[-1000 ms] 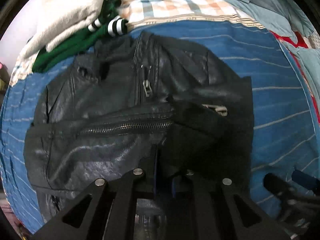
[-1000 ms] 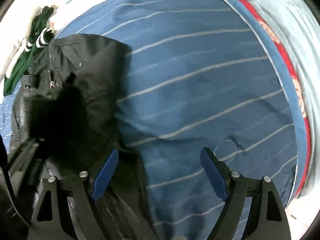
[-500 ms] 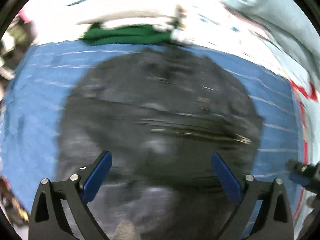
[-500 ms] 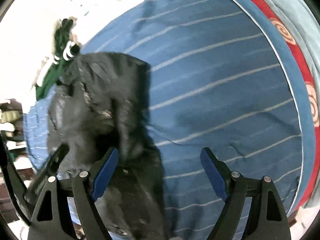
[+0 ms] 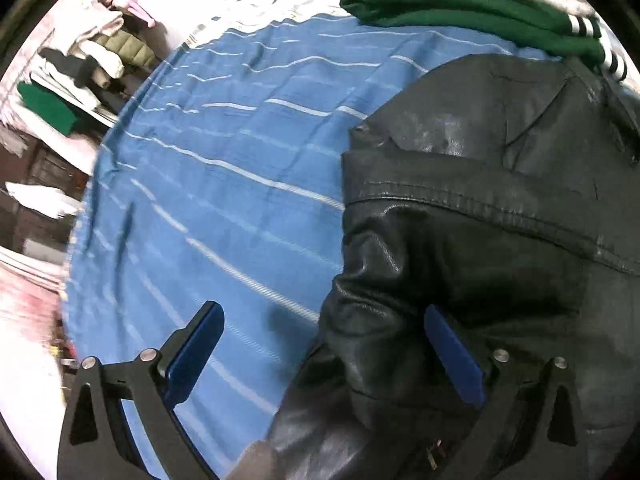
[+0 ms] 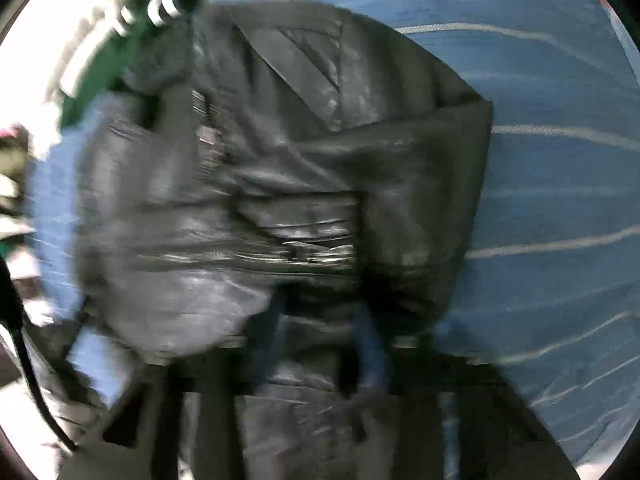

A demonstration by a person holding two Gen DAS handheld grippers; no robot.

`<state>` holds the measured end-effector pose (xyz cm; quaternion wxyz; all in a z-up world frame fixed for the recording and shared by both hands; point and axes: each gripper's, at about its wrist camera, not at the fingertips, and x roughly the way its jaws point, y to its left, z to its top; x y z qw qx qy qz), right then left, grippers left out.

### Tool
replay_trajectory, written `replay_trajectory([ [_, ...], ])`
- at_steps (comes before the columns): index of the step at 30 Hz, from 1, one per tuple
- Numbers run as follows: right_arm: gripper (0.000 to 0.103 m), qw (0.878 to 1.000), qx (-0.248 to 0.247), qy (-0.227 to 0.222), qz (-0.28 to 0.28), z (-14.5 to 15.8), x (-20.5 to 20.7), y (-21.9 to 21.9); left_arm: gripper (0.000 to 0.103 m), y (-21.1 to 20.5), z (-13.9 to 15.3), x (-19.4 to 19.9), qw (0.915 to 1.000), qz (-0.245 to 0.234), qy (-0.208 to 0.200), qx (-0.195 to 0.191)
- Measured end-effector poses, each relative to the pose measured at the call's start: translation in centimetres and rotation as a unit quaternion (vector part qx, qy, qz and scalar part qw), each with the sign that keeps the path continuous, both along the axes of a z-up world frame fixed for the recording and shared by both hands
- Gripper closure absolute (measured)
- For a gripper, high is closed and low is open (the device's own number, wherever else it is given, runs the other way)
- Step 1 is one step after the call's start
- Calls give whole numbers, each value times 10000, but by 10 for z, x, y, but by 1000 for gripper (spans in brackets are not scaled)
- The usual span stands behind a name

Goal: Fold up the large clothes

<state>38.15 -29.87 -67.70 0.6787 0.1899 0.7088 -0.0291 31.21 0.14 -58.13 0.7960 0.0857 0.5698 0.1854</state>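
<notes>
A black leather jacket [image 5: 480,248] lies partly folded on a blue striped bedsheet [image 5: 224,184]. My left gripper [image 5: 324,352] is open, its left pad over bare sheet and its right pad over the jacket's left edge. In the blurred right wrist view the jacket [image 6: 280,184] fills the middle, zips showing. My right gripper [image 6: 320,344] has its blue pads close together around a fold of the jacket's near edge; the blur hides the exact contact.
A folded green garment [image 5: 460,4] with white stripes and a white cloth lie just beyond the jacket. Shelves with piled clothes [image 5: 80,64] stand past the bed's left edge. Bare striped sheet [image 6: 560,160] lies right of the jacket.
My left gripper let go of the jacket, opened and swung left to the jacket's left edge. My right gripper moved left over the jacket and closed from wide open onto its near edge.
</notes>
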Motion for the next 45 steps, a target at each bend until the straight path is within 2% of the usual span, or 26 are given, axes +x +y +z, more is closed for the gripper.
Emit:
replay_trajectory([
  [1, 86, 9999, -126, -39, 30, 3, -1, 3, 0, 0, 1, -3, 9999, -15, -103, -46],
  [3, 89, 9991, -344, -251, 33, 21, -7, 7, 0, 1, 2, -10, 9996, -11, -251, -123],
  [4, 96, 9984, -441, -345, 25, 31, -10, 9, 0, 5, 2, -14, 9990, 48, -322, -296],
  [6, 99, 9962, -668, -554, 38, 52, -14, 13, 0, 11, 2, -10, 9975, 132, -269, -640],
  [7, 99, 9950, -804, -591, 74, 59, -15, 15, 0, 13, 4, -7, 9968, 120, -118, -776],
  [9, 99, 9940, -968, -499, 94, 57, -14, 20, 0, 17, 15, 1, 9956, 190, 98, -908],
  [13, 99, 9895, -1419, -276, 23, 45, -6, 21, 0, 13, 44, 1, 9958, 299, -193, -840],
  [15, 99, 9872, -1574, -267, -7, 46, -4, 22, 0, 3, 31, 8, 9993, 101, -38, -351],
  [17, 99, 9871, -1600, -14, 61, 31, -3, 22, 0, 1, 7, 13, 9995, 13, 126, -285],
  [18, 99, 9863, -1629, 196, 189, 19, -2, 23, 0, 4, 3, 14, 9994, 20, 75, -327],
  [19, 99, 9842, -1650, 524, 360, 2, -1, 25, 0, 2, 3, 15, 9994, 13, 9, -348],
  [21, 97, 9850, -1564, 622, 391, -2, 4, 24, 0, -3, 9, 15, 9998, -102, 77, -132],
  [22, 92, 9853, -1519, 696, 355, 2, 6, 23, 0, -8, 14, 14, 9998, -188, 96, 69],
  [24, 87, 9881, -1408, 543, 293, 21, 9, 18, 0, -15, 21, 9, 9990, -261, 72, 365],
  [25, 76, 9895, -1371, 327, 311, 32, 9, 19, 0, -19, 23, 6, 9983, -263, 53, 526],
  [26, 69, 9900, -1347, 98, 409, 42, 8, 22, 0, -21, 24, 6, 9974, -248, 42, 677],
  [27, 64, 9901, -1291, -123, 542, 48, 8, 26, 0, -26, 24, 3, 9963, -245, 27, 823],
  [28, 64, 9898, -1215, -252, 695, 48, 7, 31, 0, -33, 23, 0, 9940, -252, 30, 1060],
  [30, 64, 9855, -1266, 30, 1128, 19, 6, 41, 0, -37, 20, 1, 9889, -266, 19, 1462],
  [31, 64, 9853, -1222, 214, 1173, 2, 5, 41, 0, -39, 21, 1, 9863, -265, 22, 1628],
  [32, 64, 9877, -1084, 214, 1104, -7, 4, 38, 0, -46, 24, -1, 9828, -246, 54, 1828],
  [34, 63, 9885, -922, 220, 1174, -2, 8, 35, 0, -56, 33, -8, 9791, -200, 48, 2024],
  [36, 60, 9898, -672, 83, 1253, 17, 4, 27, 0, -71, 46, -21, 9756, -122, 31, 2194],
  [39, 28, 9866, -712, -110, 1462, 47, -17, 3, 0, -105, 64, -56, 9714, -98, 80, 2371],
  [43, 27, 9840, -801, -68, 1589, 69, -53, -42, 0, -171, 70, -118, 9638, -363, 414, 2608],
  [45, 27, 9832, -839, 34, 1620, 71, -69, -69, 0, -214, 65, -151, 9595, -704, 615, 2656],
])
